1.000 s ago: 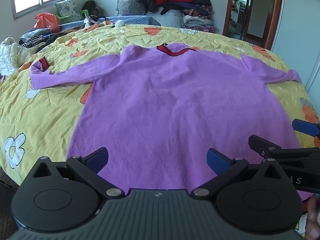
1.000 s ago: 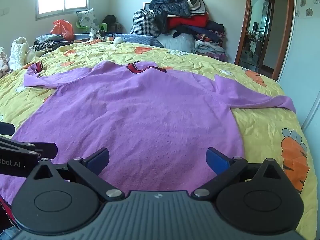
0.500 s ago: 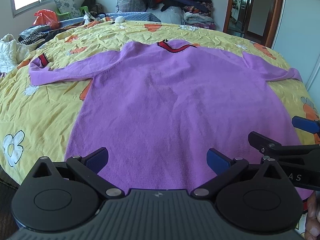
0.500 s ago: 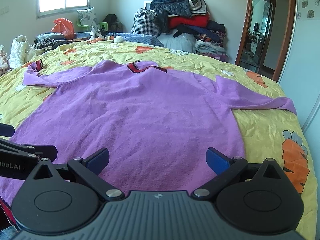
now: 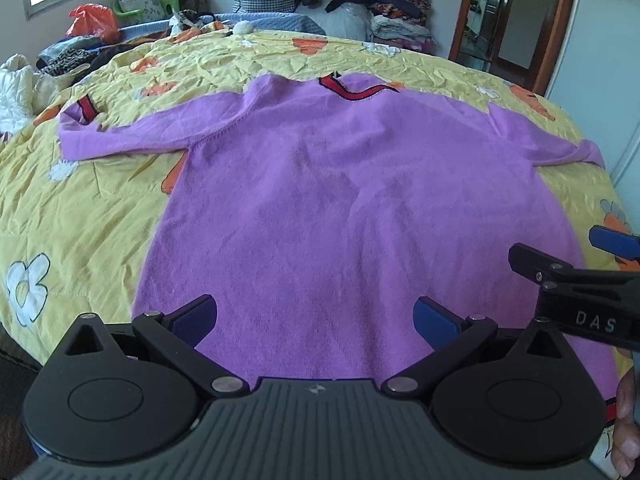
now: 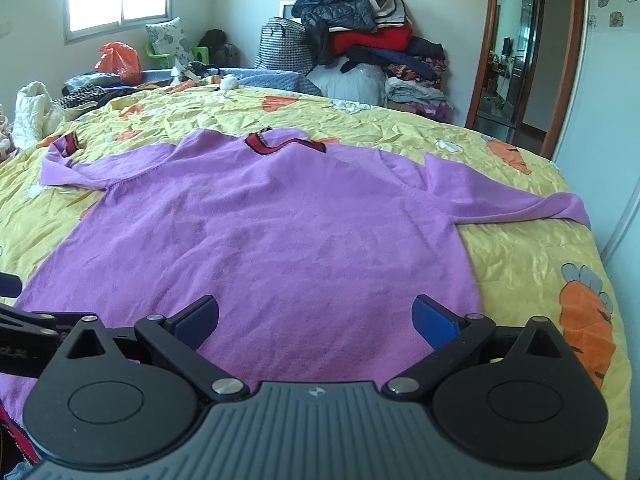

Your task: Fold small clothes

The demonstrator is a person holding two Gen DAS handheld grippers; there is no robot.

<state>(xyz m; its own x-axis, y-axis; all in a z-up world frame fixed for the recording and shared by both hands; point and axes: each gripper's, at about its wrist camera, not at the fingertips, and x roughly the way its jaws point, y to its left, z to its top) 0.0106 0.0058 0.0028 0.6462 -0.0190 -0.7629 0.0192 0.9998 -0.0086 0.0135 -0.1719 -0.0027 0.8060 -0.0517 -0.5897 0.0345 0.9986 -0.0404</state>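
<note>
While the bed (image 5: 88,208) with its yellow carrot-and-flower quilt fills most of both views, the purple sweater (image 5: 352,208) lies spread flat across the middle of it, hem toward the cameras and neckline at the far side. Its body is smooth, with one sleeve (image 5: 132,136) stretched out to the left of the body and the other sleeve (image 6: 504,200) stretched out to the right, its end folded over near the bed's right edge. Beyond the sweater's neckline, past the far edge of the bed, a pile of clothes (image 6: 368,40) is stacked against the wall, with an orange plastic bag (image 6: 118,62) to the left of that pile under the window. The left gripper (image 5: 316,316) hangs over the sweater's hem toward its left part, its jaws spread wide with nothing between them. The right gripper (image 6: 316,316) hangs over the hem toward the sweater's right part, likewise spread wide and holding nothing. At the sweater's neckline sits a red collar with dark trim (image 5: 352,90), and the left sleeve ends in a matching red cuff (image 5: 86,108).
</note>
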